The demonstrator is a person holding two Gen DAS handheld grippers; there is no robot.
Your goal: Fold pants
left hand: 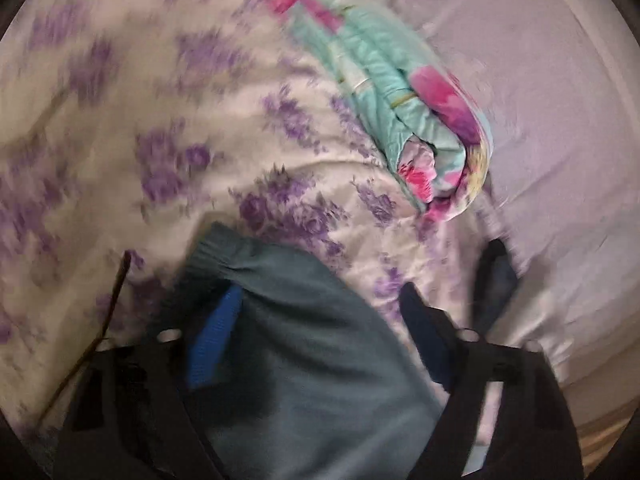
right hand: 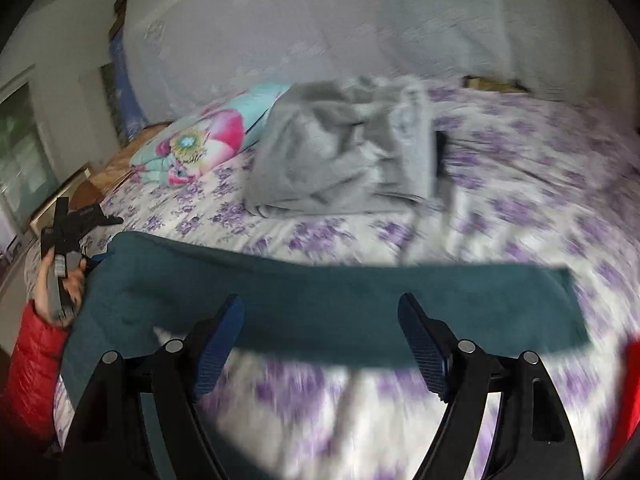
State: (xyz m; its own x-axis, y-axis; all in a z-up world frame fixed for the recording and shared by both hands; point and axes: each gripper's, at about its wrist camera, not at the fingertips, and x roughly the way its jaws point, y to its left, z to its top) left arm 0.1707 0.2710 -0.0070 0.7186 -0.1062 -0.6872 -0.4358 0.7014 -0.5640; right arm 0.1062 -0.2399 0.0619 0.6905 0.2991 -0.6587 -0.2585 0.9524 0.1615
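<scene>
The left hand-held gripper pinched the teal pants waistband; the right hand-held gripper hung spread, and ought to take the far hem squarely.

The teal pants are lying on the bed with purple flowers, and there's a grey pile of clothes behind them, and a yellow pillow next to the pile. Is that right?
Almost. The pillow isn't yellow: the right wrist view shows it light blue with pink flowers. The teal pants, the flowered bed and the grey pile are as you said.
</scene>
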